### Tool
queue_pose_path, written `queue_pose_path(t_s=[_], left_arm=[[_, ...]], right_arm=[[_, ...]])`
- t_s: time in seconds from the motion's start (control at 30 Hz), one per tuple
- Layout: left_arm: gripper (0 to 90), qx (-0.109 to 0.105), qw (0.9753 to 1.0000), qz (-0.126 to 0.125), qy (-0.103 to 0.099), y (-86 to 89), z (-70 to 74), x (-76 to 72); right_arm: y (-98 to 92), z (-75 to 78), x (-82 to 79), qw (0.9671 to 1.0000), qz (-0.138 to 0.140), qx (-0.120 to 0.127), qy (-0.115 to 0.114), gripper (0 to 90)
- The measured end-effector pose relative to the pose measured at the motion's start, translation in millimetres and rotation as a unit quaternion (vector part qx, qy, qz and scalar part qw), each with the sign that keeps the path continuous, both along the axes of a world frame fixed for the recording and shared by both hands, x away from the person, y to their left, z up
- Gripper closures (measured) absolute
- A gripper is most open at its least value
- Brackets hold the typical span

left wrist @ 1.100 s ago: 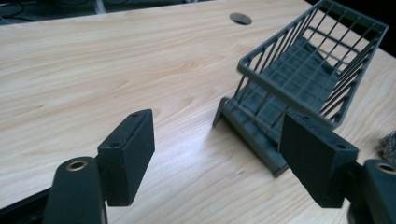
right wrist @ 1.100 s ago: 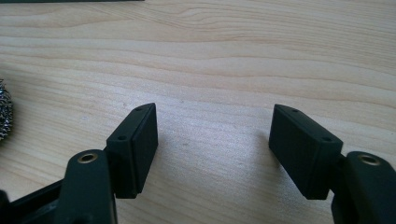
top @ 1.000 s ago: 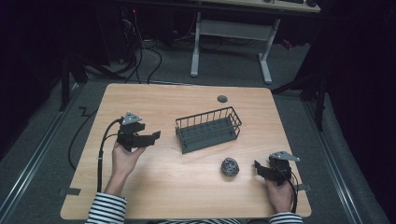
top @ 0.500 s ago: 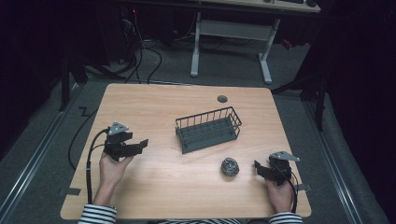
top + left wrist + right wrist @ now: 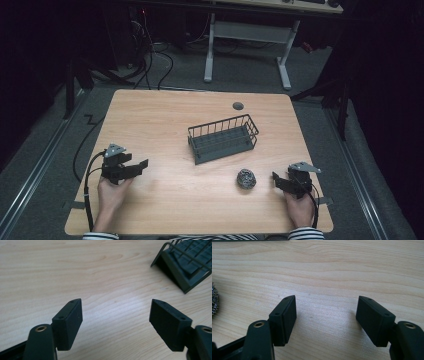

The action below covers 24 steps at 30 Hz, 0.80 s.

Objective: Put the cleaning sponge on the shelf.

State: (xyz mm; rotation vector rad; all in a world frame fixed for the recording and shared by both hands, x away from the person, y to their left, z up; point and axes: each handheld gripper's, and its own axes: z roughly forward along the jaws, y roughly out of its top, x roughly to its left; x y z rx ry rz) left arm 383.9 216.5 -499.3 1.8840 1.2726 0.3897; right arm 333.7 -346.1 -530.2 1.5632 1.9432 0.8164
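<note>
Gripper [image 5: 116, 323]: jaws are held wide apart, nothing between them.
Basket [image 5: 185, 265]: seen beyond the right jaw, well apart from it.
Table [image 5: 75, 270]: bare wood is seen under the jaws.

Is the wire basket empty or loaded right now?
Empty. The wire basket shows bare slats inside, and the steel scrubber sits outside it on the table, near the right tongs.
</note>
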Motion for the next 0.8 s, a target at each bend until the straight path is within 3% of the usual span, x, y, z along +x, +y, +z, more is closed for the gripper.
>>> queue_pose_path(t_s=[0.4, 0.5, 0.77, 0.8], left_arm=[[26.8, 0.023, 0.9994, 0.025, 0.011, 6.3, -25.2, -4.3], [26.7, 0.039, 0.9987, 0.030, 0.013, 4.5, -30.8, -3.6], [28.2, 0.049, 0.9979, 0.041, -0.006, 4.4, -37.4, -5.8], [28.3, 0.059, 0.9973, 0.042, -0.008, 2.4, -37.5, -6.1]], right_arm=[[0.1, 0.0, 0.0, 1.0000, -0.001, 0.000, 0.000, 33.1], [0.1, 0.0, 0.0, 1.0000, -0.001, 0.000, 0.000, 33.1], [0.1, 0.0, 0.1, 1.0000, 0.000, 0.001, 0.000, 33.1], [0.0, 0.0, 0.2, 1.0000, 0.000, 0.001, 0.000, 33.1]])
